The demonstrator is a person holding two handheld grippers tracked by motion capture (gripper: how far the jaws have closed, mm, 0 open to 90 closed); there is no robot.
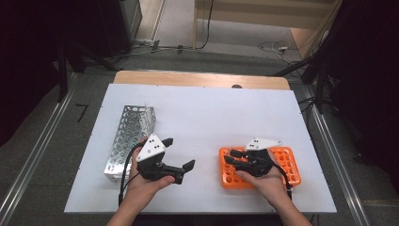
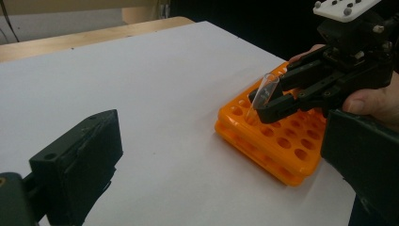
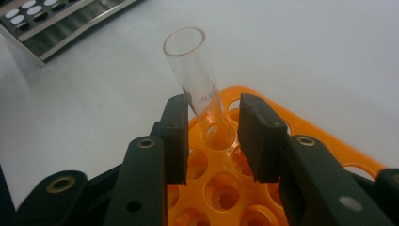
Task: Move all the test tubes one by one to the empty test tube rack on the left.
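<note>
On the white table (image 1: pixel 202 122), the right hand (image 1: pixel 266 181) lies low at the near right, its right gripper (image 3: pixel 211 136) over the orange rack (image 1: pixel 287 162), jaws narrowed around a tilted clear tube (image 3: pixel 195 80) standing in a left-end hole; one pad touches the glass, the other stands just off. At the near left, the left hand (image 1: pixel 143 186) holds the left gripper (image 1: pixel 181 155) level with jaws wide apart and empty, and the metal rack (image 1: pixel 129 139) lies farther left.

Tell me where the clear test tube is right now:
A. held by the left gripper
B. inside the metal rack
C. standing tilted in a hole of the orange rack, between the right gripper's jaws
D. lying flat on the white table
C: the test tube leans in a hole of the orange rack, between the jaws of the right gripper.
</note>
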